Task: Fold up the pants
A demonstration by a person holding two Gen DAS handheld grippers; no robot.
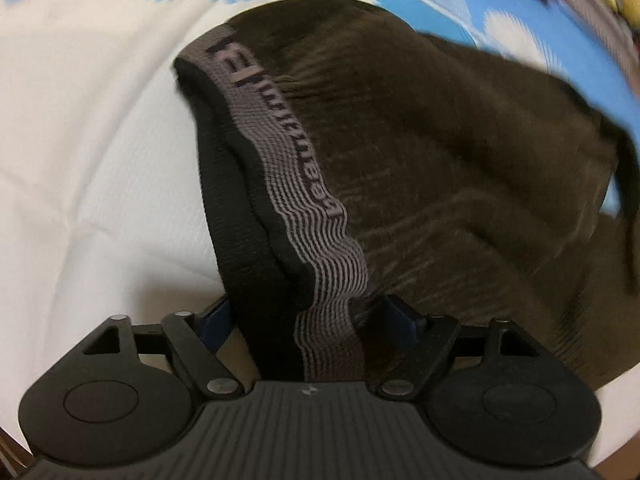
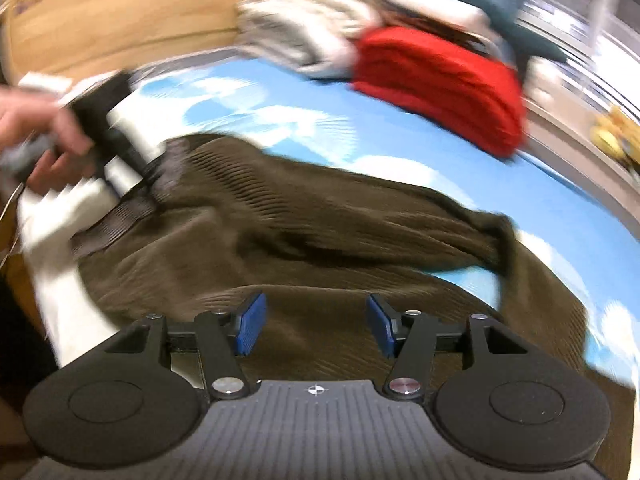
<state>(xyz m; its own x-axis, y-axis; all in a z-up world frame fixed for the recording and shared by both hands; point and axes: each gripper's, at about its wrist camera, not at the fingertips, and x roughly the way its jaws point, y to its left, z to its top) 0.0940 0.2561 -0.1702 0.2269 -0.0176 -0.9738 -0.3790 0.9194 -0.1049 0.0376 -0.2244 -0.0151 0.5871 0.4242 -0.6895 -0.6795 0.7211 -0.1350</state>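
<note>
Dark olive-brown ribbed pants (image 1: pixel 440 168) with a grey striped waistband (image 1: pixel 304 216) lie on a blue and white bedsheet (image 1: pixel 72 152). In the left wrist view the waistband runs between the blue pads of my left gripper (image 1: pixel 308 316), whose jaws stand wide around the band; whether they pinch it I cannot tell. In the right wrist view my right gripper (image 2: pixel 316 328) is open and empty just above the pants (image 2: pixel 320 232). The left gripper (image 2: pixel 116 148), held by a hand, shows at the waistband (image 2: pixel 120 216) at the far left.
A red folded garment (image 2: pixel 440 84) and a striped pile of clothes (image 2: pixel 304 28) lie at the far side of the bed. A tan wooden headboard (image 2: pixel 120 28) stands behind. The sheet (image 2: pixel 560 184) extends to the right of the pants.
</note>
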